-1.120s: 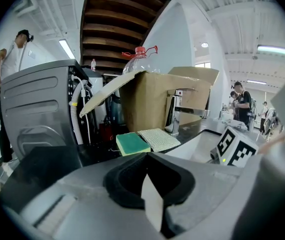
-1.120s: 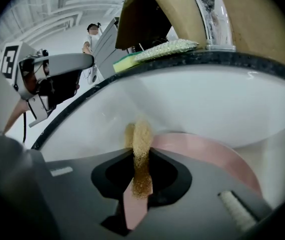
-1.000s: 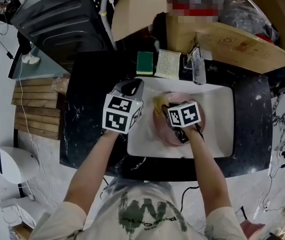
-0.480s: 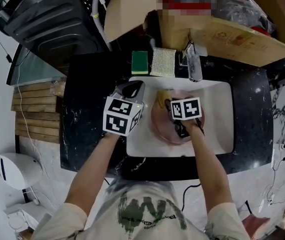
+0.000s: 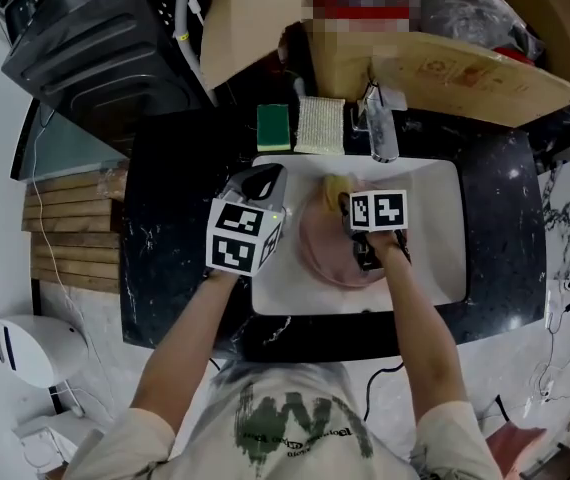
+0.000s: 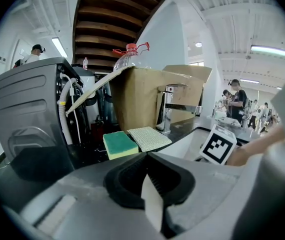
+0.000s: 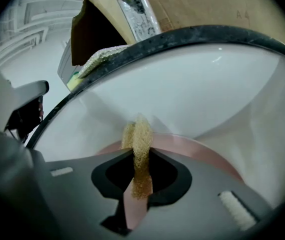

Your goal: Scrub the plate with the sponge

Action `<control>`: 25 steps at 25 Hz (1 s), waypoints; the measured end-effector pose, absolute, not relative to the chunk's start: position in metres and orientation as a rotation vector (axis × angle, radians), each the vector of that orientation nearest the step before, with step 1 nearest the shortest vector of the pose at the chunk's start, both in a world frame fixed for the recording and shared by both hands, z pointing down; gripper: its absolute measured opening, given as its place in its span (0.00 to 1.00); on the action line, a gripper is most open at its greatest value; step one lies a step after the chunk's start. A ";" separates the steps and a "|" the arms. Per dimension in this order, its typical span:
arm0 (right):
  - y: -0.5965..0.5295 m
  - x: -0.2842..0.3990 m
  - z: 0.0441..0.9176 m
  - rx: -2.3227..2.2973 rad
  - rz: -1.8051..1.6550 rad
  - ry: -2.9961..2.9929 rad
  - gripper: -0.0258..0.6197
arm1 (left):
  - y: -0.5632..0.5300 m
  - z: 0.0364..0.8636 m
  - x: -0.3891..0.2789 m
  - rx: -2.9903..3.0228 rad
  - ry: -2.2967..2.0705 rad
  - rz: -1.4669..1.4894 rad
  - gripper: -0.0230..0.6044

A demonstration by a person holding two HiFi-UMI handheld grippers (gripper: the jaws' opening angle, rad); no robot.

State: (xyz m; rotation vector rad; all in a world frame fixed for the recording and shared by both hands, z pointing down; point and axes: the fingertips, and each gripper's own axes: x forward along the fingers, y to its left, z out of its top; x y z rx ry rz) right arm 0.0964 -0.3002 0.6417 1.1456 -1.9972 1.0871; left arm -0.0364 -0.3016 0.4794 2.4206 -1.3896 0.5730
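Pink plate (image 5: 321, 246), yel. sponge (image 5: 336, 187) (wht sink (image 5: 437, 253))

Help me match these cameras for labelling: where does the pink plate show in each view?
Head view: the pink plate lies mid-frame in the white sink.
Left gripper view: not in it.
Right gripper view: lower centre, just beyond the jaws, which are shut on the yellow sponge.
Shared landmark: the pale mesh pad behind the sink.
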 end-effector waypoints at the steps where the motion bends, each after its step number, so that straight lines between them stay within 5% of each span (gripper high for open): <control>1: -0.301 0.099 0.642 1.156 1.091 -1.989 0.13 | -0.302 0.479 -0.036 2.422 -1.389 0.573 0.04; 25: -0.285 0.175 0.642 1.357 1.205 -1.749 0.13 | -0.289 0.469 -0.024 2.454 -1.382 0.579 0.04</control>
